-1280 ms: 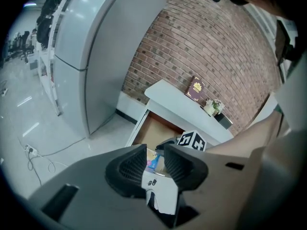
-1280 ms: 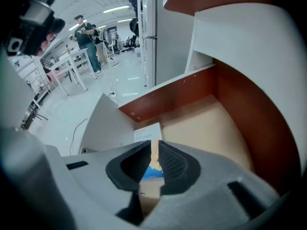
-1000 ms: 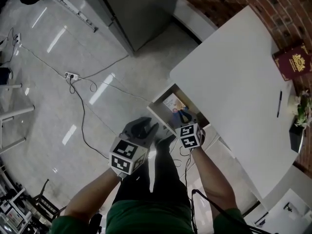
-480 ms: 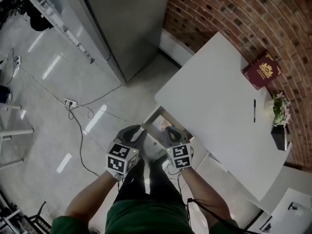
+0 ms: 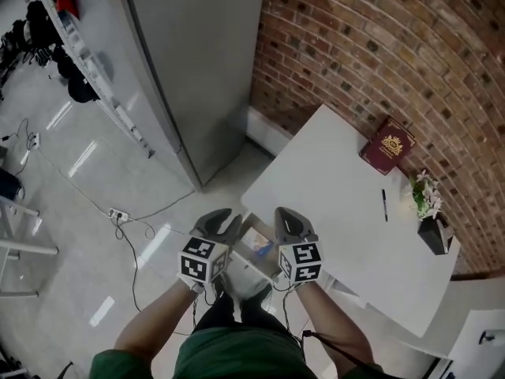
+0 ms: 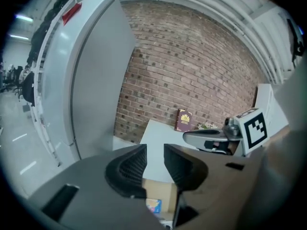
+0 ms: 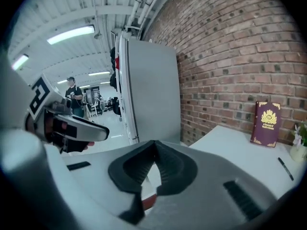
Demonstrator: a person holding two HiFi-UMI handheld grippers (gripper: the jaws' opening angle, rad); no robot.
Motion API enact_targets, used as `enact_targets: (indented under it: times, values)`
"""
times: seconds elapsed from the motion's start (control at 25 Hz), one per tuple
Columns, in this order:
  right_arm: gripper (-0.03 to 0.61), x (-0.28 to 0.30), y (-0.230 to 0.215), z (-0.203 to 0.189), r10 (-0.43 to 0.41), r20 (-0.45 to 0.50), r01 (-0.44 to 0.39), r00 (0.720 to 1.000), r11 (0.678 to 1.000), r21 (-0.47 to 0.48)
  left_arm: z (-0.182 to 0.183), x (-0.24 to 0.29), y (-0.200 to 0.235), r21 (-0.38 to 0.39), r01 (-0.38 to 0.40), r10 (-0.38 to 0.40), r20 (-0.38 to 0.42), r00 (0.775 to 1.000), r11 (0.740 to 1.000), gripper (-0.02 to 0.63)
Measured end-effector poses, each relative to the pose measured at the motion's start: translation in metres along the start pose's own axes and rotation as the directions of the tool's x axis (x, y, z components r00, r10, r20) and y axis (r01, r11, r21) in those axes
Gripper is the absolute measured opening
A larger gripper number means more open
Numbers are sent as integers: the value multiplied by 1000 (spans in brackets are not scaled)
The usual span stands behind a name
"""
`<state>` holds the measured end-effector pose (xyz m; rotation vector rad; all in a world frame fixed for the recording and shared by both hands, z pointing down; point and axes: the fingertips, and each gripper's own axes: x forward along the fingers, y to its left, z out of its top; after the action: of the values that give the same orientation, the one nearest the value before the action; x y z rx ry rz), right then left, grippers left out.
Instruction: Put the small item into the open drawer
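The open drawer (image 5: 246,260) sticks out from under the white table (image 5: 339,204), between my two grippers. A small colourful item (image 5: 258,246) lies inside it; it also shows in the left gripper view as the item (image 6: 153,206) on the drawer's brown bottom (image 6: 160,195). My left gripper (image 5: 221,219) hovers over the drawer's left side, jaws open and empty (image 6: 155,162). Above the drawer's right side, my right gripper (image 5: 286,218) is shut with nothing between its pads (image 7: 153,159). A reddish patch below the right jaws is too hidden to identify.
A dark red book (image 5: 387,145), a black pen (image 5: 384,205) and a small potted plant (image 5: 427,205) sit at the table's far end by the brick wall (image 5: 379,46). A tall grey cabinet (image 5: 197,69) stands left of the table. Cables (image 5: 126,219) trail over the floor.
Both grippers have come up out of the drawer towards the person. The right gripper's jaws have closed. The head view has swung up to the brick wall.
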<state>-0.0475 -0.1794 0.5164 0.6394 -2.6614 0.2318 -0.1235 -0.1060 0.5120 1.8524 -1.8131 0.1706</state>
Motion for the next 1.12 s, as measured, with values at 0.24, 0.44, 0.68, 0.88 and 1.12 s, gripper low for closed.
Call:
enact_targets:
  times: [0.24,0.44,0.68,0.88,1.12]
  values:
    - [5,-14,-12,73,-18,124,21,992,1000,-23,70,-2,-13,49,-3,-2,108,994,999,103]
    - [5,-38,-10,123,-30,213,37,977,999,-29,119,-20,-29,93,-22,1,211,978,995,100]
    - [5,-70,-10,173,-50,323,59,945,998,-18,180,-48,-49,148,-39,-16,350,937,988,89]
    - [5,-102,-11,208,-72,406,91,911,996,-27,218,-77,-72,215,-36,-70,464,883,976,35]
    - [5,-135,-13,236,-107,490,141,865,989,-34,246,-106,-99,316,-59,-138,565,813,947,21]
